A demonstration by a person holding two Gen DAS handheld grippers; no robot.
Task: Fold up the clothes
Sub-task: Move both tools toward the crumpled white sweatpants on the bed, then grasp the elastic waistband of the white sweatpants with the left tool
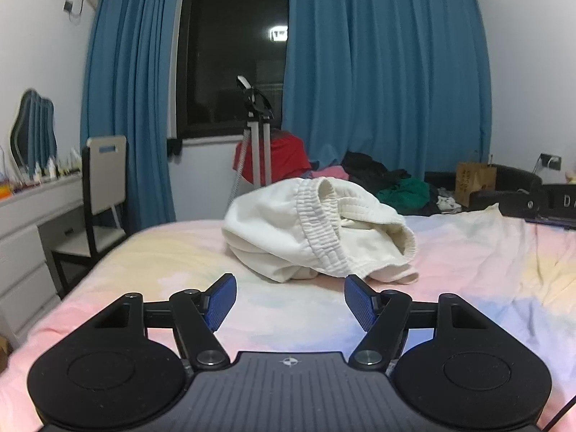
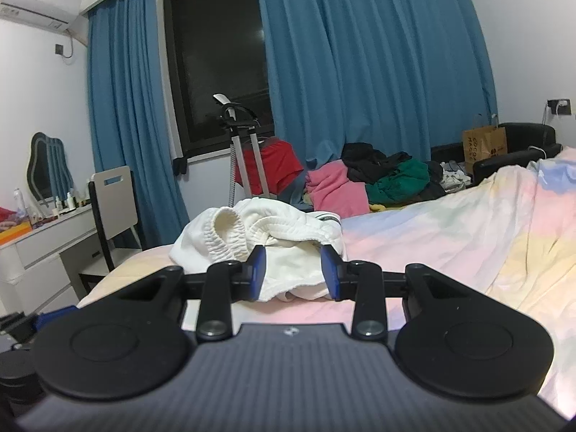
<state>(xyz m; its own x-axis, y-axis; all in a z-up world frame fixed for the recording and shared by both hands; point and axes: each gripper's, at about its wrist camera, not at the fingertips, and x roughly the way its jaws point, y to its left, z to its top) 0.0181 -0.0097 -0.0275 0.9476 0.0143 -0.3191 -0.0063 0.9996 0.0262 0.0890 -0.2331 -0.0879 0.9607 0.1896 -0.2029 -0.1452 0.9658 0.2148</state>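
Left gripper: two blue ribbed pads spread well apart, nothing between them but bedsheet; black linkage arms and round housings cut off at the lower edge. Jaws still on their way inward by the reading, now nearly steady.

Right gripper: pads narrower, parallel, set either side of the near hem of the white shorts — whether pads press the cloth or merely frame it cannot be told, since the fabric looks to lie just beyond the tips.

One garment on the bed: white shorts, crumpled in a heap, soft knit, with a gathered, ruffled elastic waistband looping open. From the left gripper, at about 12 o'clock, near but apart. Far side of the heap hidden by its own folds; legs not distinguishable.

Bedsheet pastel, blotched pink, yellow and pale blue, creased toward 3 o'clock.

Beyond, at 1 o'clock: a pile of clothes — pink, green, black pieces, count unclear. One red garment behind a steamer stand at 12 o'clock. Two blue pleated curtains flanking one dark window. At 10 o'clock, one chair, a white desk, a wavy mirror; small bottles too tiny to count. One brown paper bag at 2 o'clock, print unreadable.
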